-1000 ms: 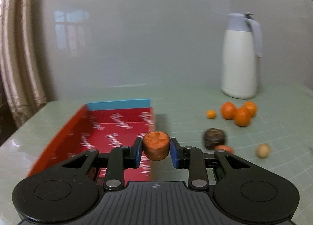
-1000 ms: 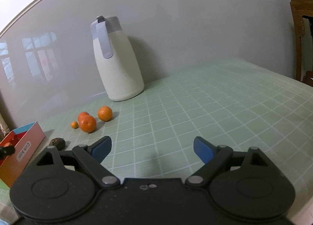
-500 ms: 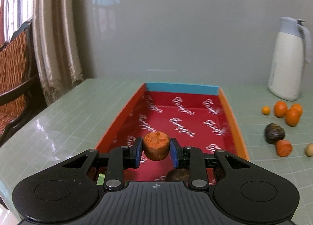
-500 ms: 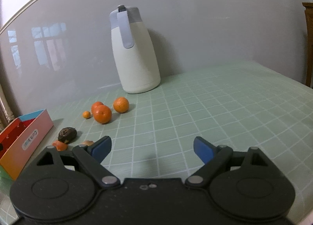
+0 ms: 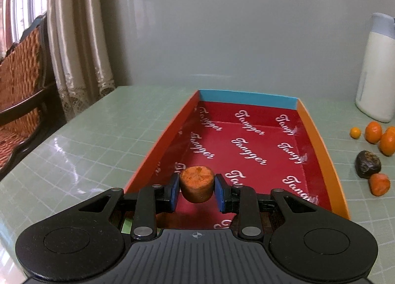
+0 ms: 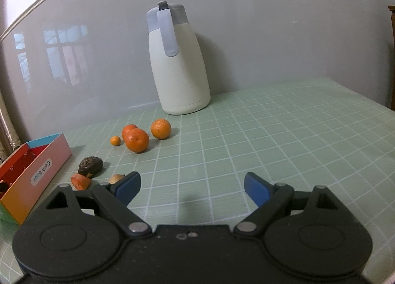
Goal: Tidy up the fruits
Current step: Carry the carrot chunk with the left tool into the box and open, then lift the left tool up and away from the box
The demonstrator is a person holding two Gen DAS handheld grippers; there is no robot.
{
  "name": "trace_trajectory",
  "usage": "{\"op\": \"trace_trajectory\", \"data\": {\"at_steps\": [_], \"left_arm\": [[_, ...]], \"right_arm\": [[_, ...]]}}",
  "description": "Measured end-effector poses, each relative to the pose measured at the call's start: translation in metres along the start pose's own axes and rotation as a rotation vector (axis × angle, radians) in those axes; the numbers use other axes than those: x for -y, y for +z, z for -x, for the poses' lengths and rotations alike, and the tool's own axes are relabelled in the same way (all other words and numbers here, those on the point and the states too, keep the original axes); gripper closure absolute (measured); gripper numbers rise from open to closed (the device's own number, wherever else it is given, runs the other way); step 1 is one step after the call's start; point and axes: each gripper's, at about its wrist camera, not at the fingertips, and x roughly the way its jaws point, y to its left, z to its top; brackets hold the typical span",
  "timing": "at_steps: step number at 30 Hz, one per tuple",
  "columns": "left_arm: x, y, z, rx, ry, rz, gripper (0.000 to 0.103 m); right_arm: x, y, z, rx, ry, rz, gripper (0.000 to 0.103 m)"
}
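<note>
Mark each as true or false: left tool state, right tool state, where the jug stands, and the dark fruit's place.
1. The left tool is shut on the orange carrot chunk over the red cardboard box. True.
2. The right tool grips a mandarin. False: it is open and holds nothing.
3. The white jug with grey lid lies on its side. False: it stands upright.
4. The dark wrinkled fruit rests on the green tabletop, outside the box. True.

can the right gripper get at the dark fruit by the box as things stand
Probably yes: the right gripper is open and holds nothing, and the dark fruit lies in the open beside the box, though a carrot piece sits close in front.
</note>
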Motion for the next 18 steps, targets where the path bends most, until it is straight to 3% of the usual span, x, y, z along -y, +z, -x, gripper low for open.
{"op": "trace_trajectory", "data": {"at_steps": [9,11,12,13,18], "left_arm": [[0.001,0.002,-0.003,-0.014,0.028,-0.009,0.071],[0.001,0.003,-0.003,-0.02,0.025,-0.004,0.059],[0.0,0.004,-0.003,-0.024,0.019,0.001,0.037],[0.0,0.005,-0.001,-0.02,0.008,0.0,0.024],[0.009,0.004,0.008,0.01,0.029,-0.026,0.018]], "right_arm": [[0.001,0.0,0.0,0.0,0.001,-0.005,0.012],[0.002,0.0,0.0,-0.001,0.001,-0.008,0.012],[0.002,0.0,0.0,-0.001,0.001,-0.009,0.012],[0.003,0.0,0.0,-0.001,0.0,-0.009,0.012],[0.003,0.001,0.0,-0.001,0.003,-0.011,0.012]]}}
